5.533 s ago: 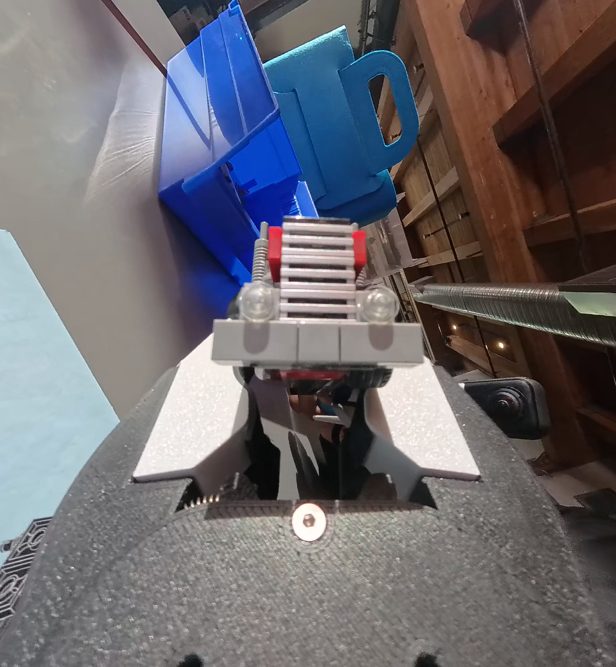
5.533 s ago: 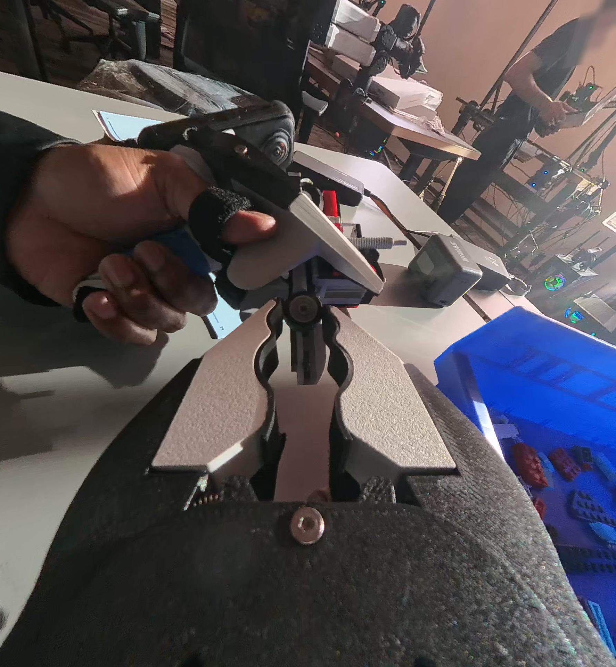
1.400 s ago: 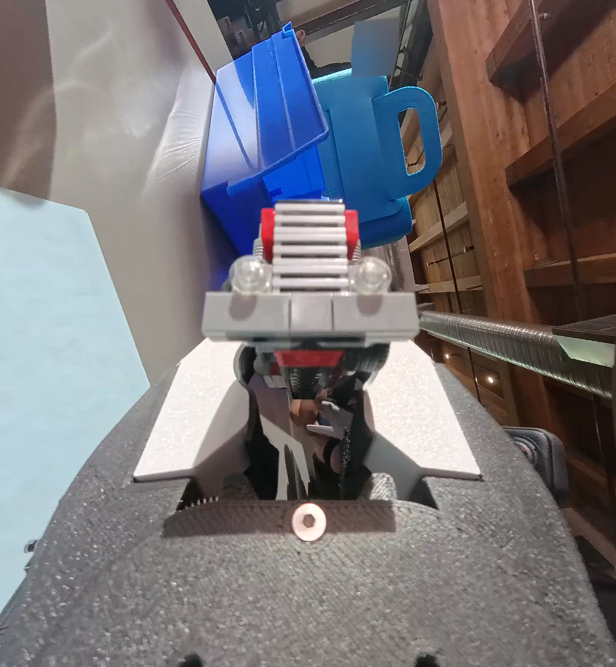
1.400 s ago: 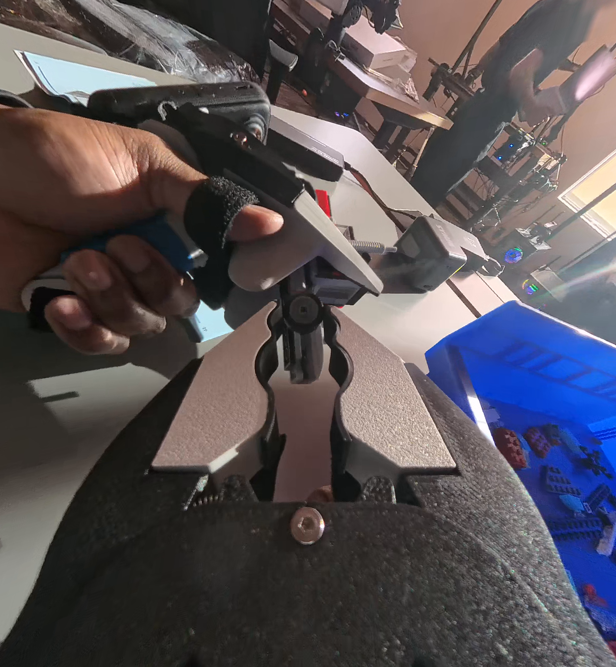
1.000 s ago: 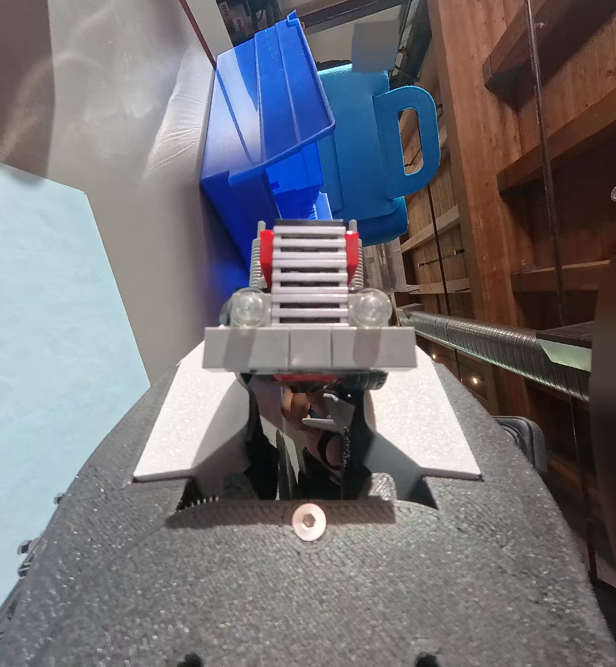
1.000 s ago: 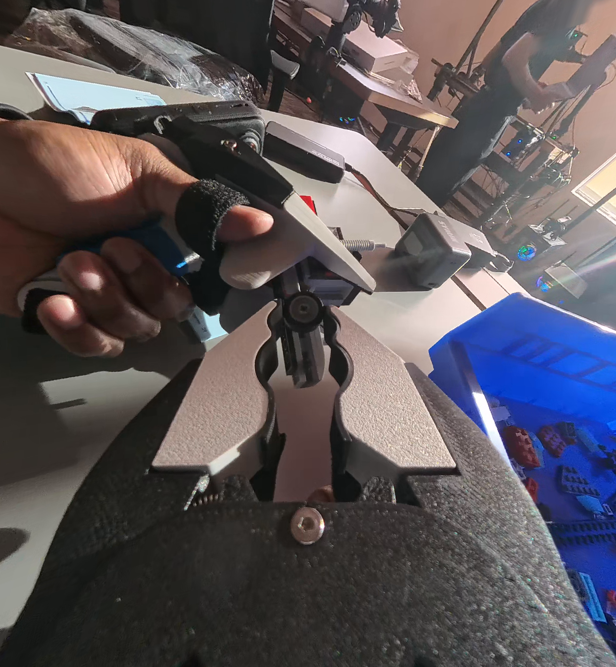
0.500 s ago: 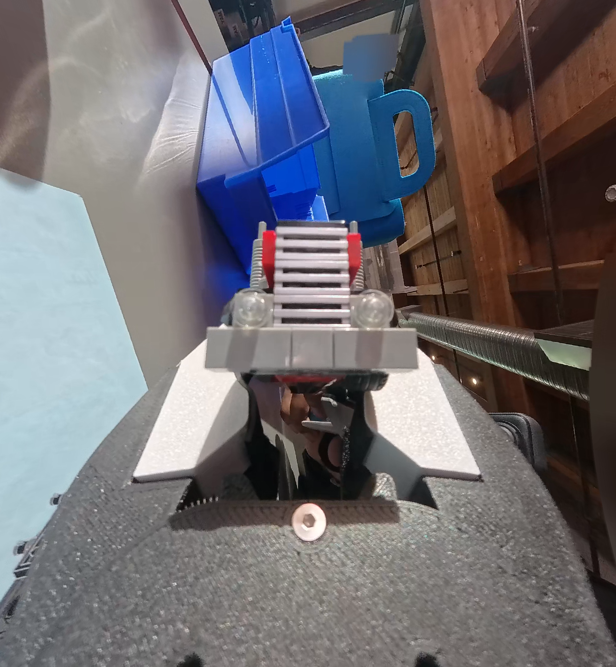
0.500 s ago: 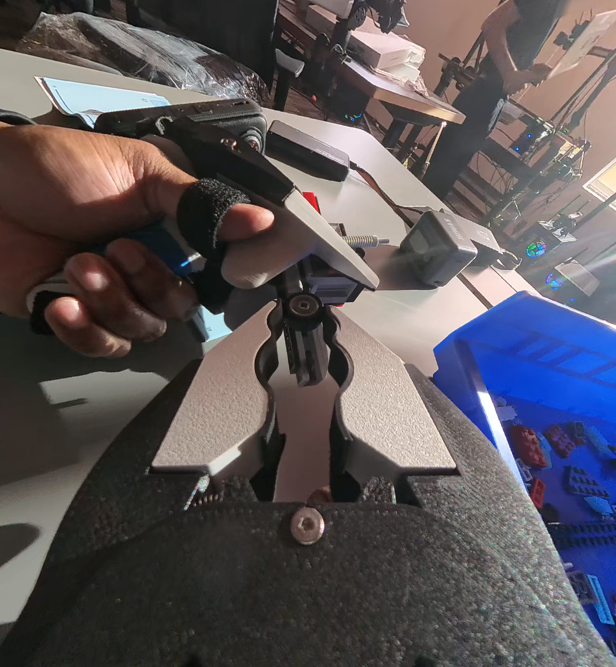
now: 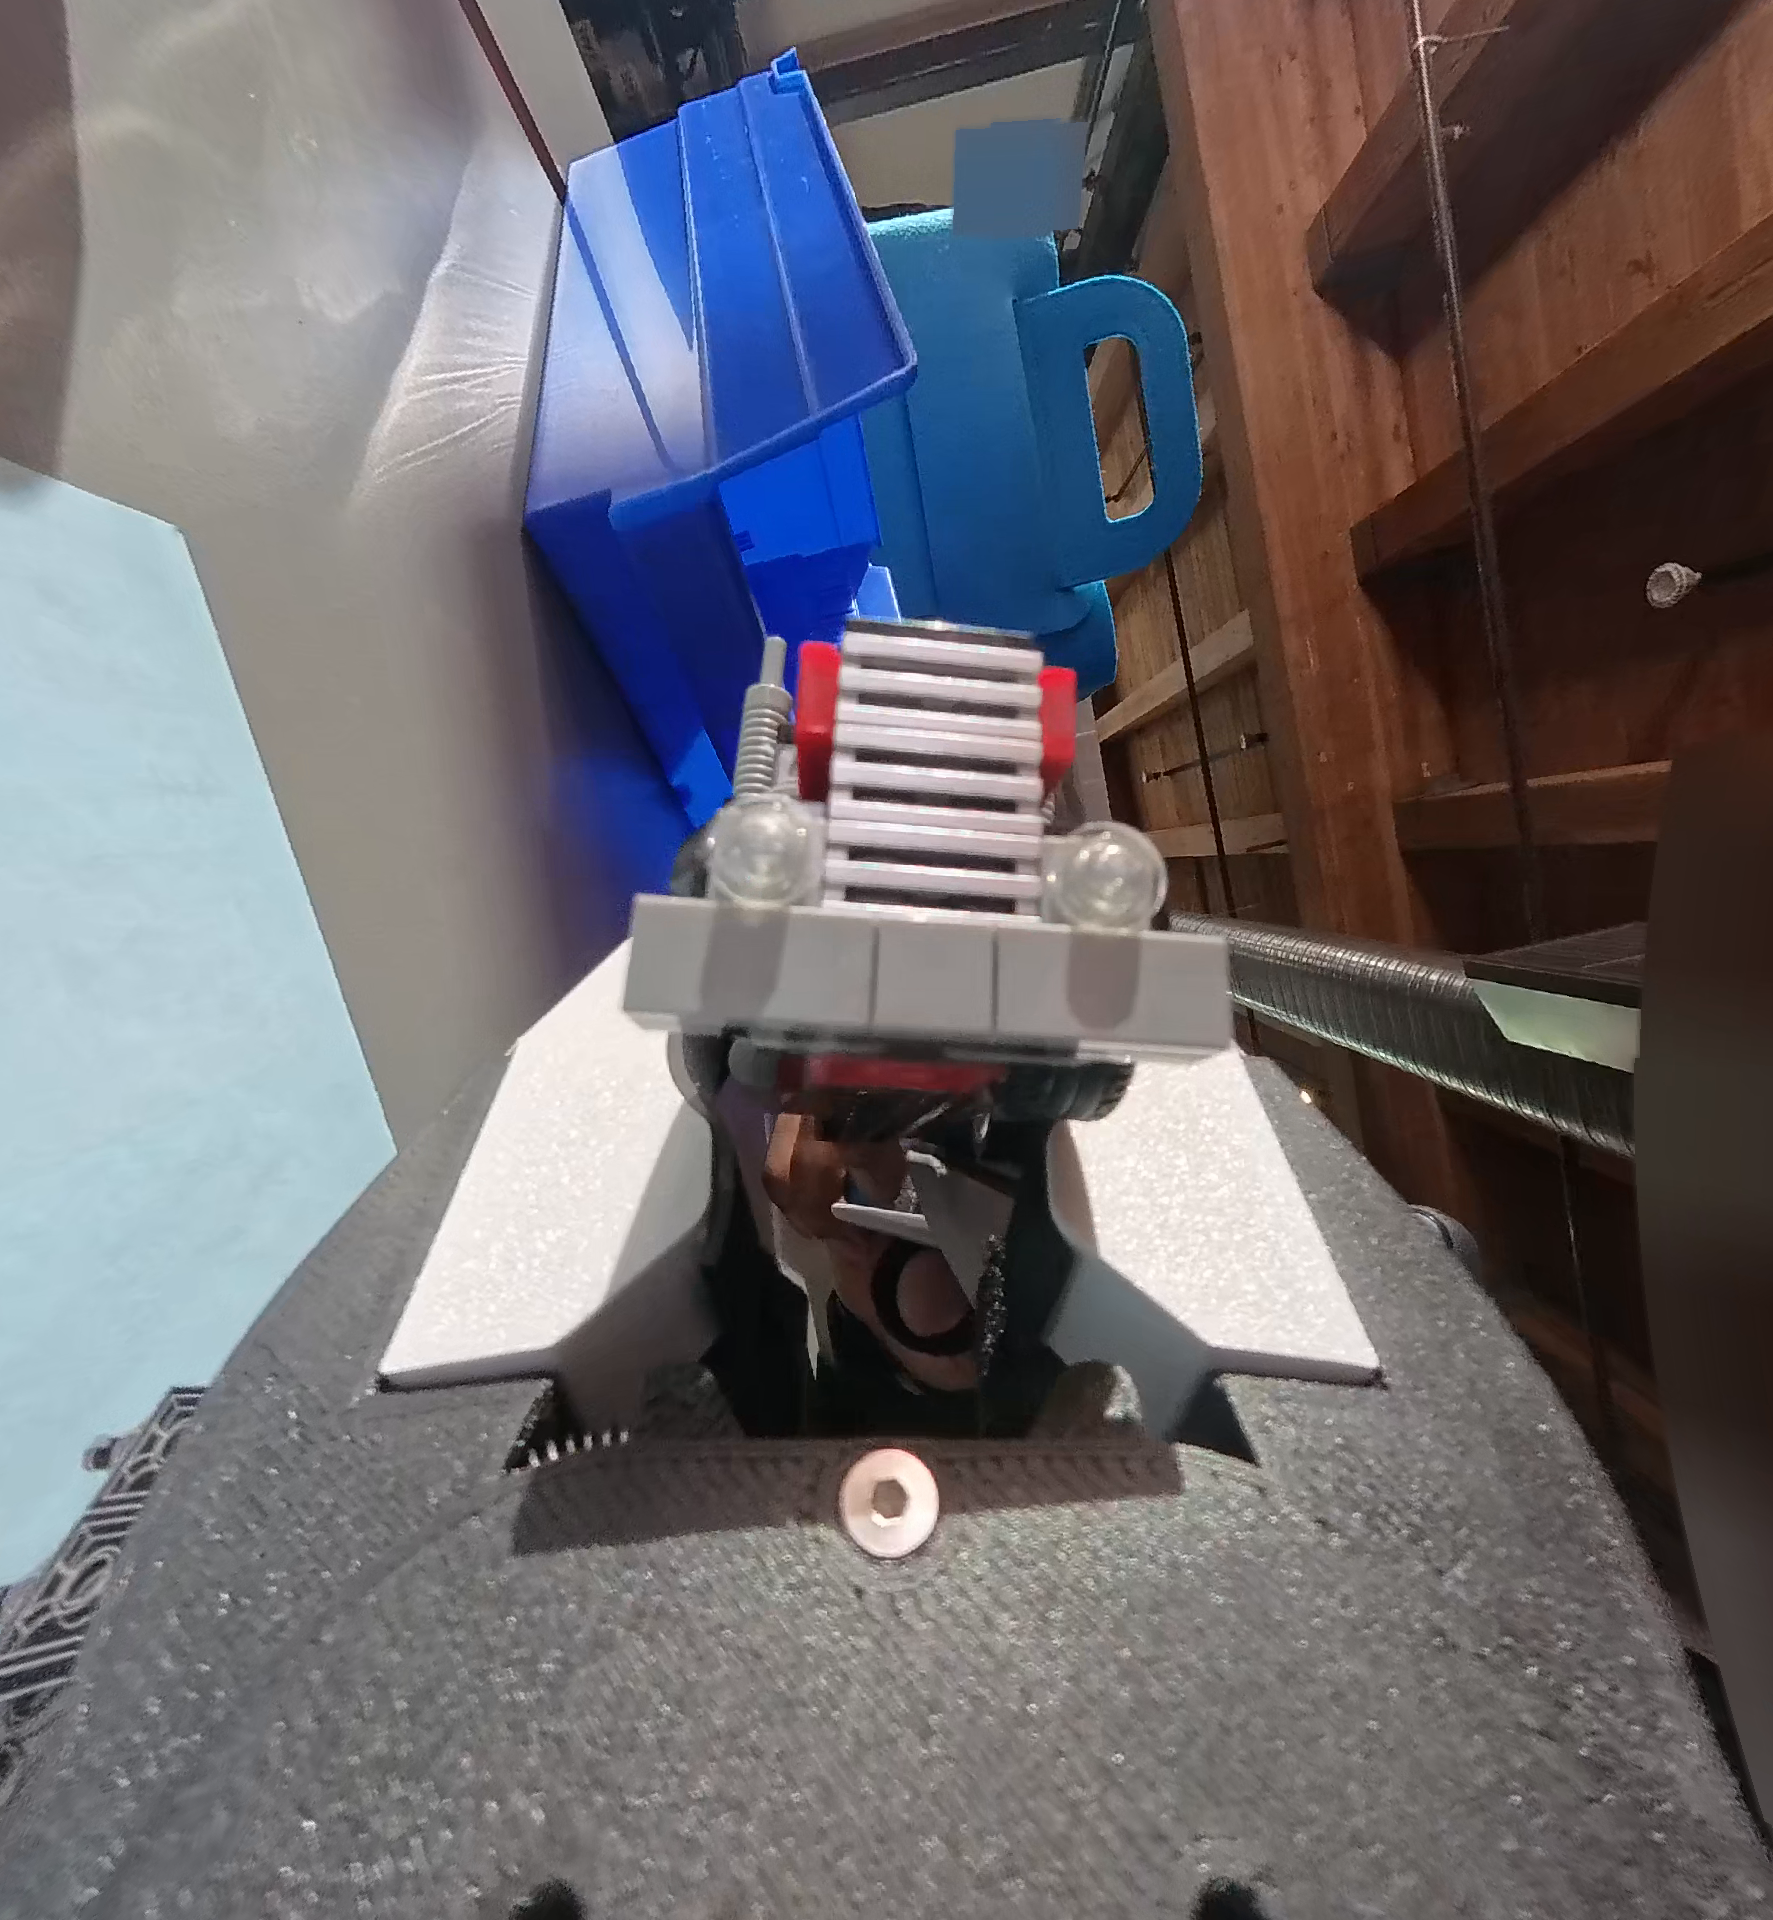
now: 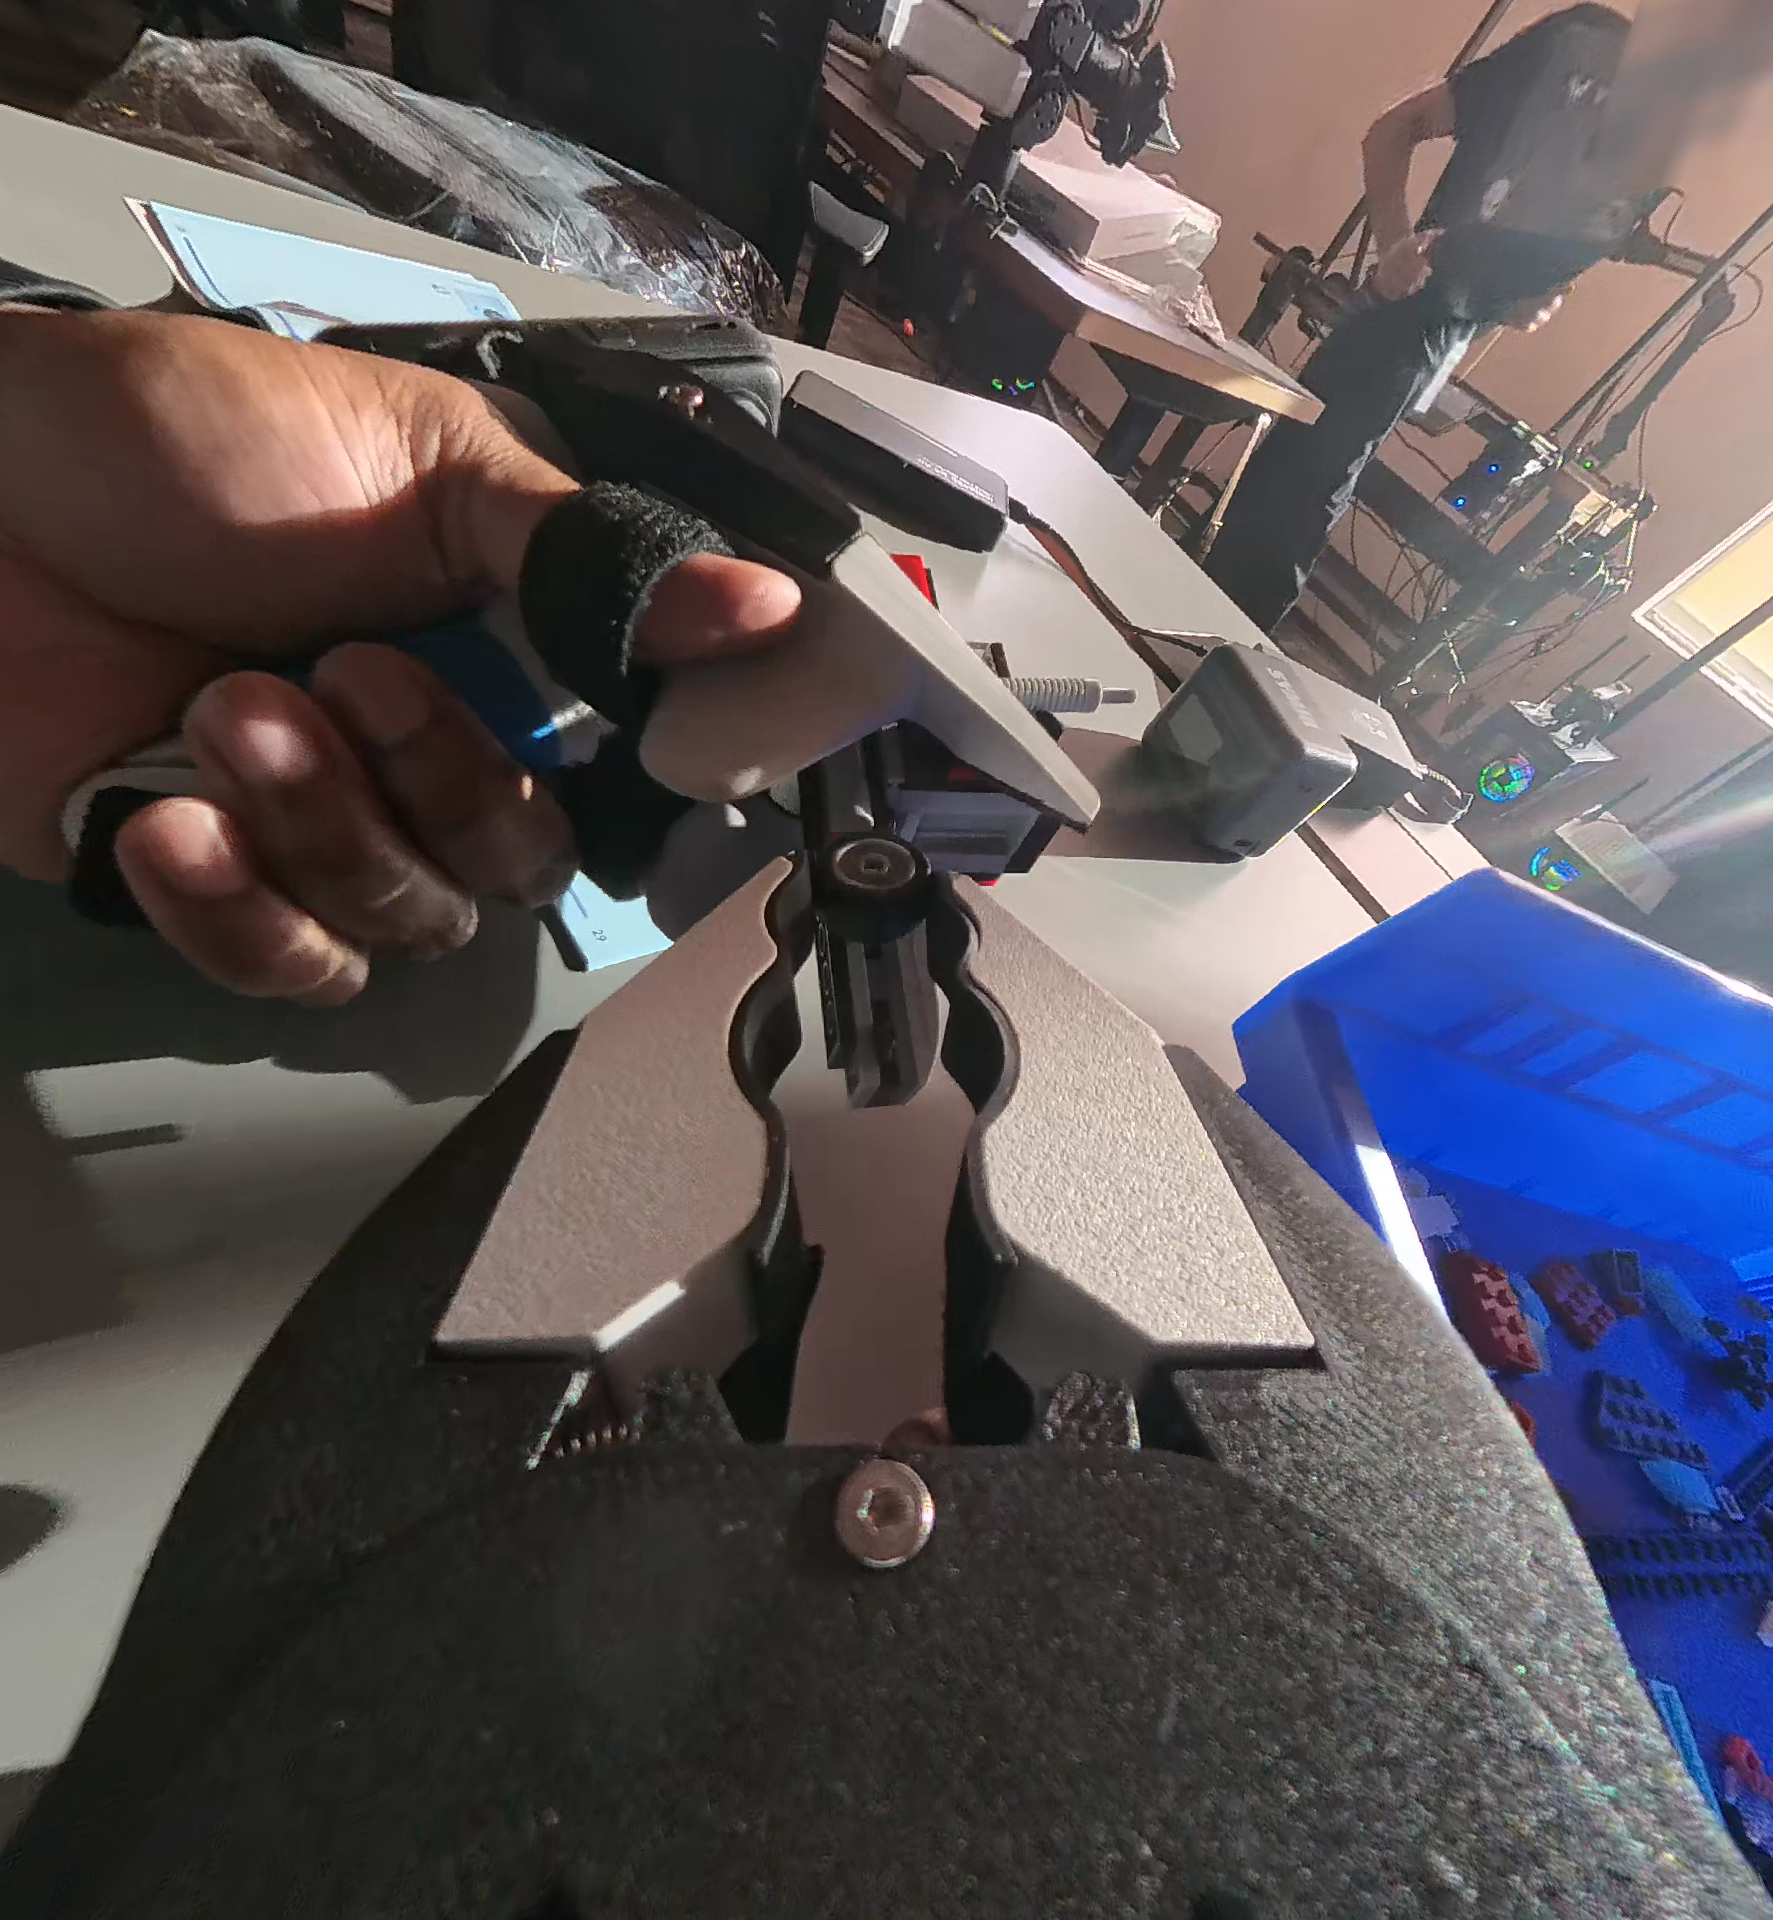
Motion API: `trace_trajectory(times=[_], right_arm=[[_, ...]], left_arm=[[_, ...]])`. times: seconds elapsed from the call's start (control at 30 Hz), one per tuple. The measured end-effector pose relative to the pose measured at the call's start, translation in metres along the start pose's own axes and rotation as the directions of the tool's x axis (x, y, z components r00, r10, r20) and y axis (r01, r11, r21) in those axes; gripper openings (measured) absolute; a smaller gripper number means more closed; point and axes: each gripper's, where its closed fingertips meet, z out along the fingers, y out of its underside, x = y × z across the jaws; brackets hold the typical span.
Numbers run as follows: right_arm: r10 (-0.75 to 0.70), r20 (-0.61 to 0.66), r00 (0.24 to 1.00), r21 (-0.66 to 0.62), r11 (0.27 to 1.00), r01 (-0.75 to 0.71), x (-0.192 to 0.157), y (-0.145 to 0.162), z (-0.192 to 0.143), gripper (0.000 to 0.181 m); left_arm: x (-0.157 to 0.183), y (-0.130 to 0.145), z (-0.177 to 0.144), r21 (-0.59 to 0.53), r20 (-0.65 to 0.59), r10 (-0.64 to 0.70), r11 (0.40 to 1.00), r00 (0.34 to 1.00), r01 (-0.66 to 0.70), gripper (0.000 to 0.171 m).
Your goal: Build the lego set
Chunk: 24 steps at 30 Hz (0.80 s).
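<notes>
The left gripper has its two flat grey fingers squeezed onto a small grey and red brick-built toy truck, which sits right at the finger ends with its wide grey bumper, two clear round lights and striped grey grille facing the camera. The right gripper has its grey fingers pinched on a dark grey brick piece with a black round wheel hub at its top, and that hub touches the underside of the truck, just under the other gripper's fingers. Only the right wrist view shows the person's hand wrapped around the left gripper's blue handle, with a black strap on one finger; it also shows loose red, blue and grey bricks lying in the open blue plastic bin on the grey tabletop, a small dark grey box camera, a flat black device with a cable, and a person in dark clothes standing far back. Only the left wrist view shows the truck's front, the blue bin from outside, a teal case with a handle behind it, a pale blue sheet and a brown wooden wall. The camera, the black device and the pale blue instruction pages carry small writing.
</notes>
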Motion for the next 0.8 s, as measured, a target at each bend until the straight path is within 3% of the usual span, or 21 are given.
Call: trace_trajectory(times=[0.8], right_arm=[[0.072, 0.069, 0.995, 0.095, 0.992, -0.078, 0.000, -0.006, -0.005, 0.027]], left_arm=[[0.012, 0.002, 0.002, -0.014, -0.108, -0.097, 0.995, 0.989, 0.096, 0.055]])
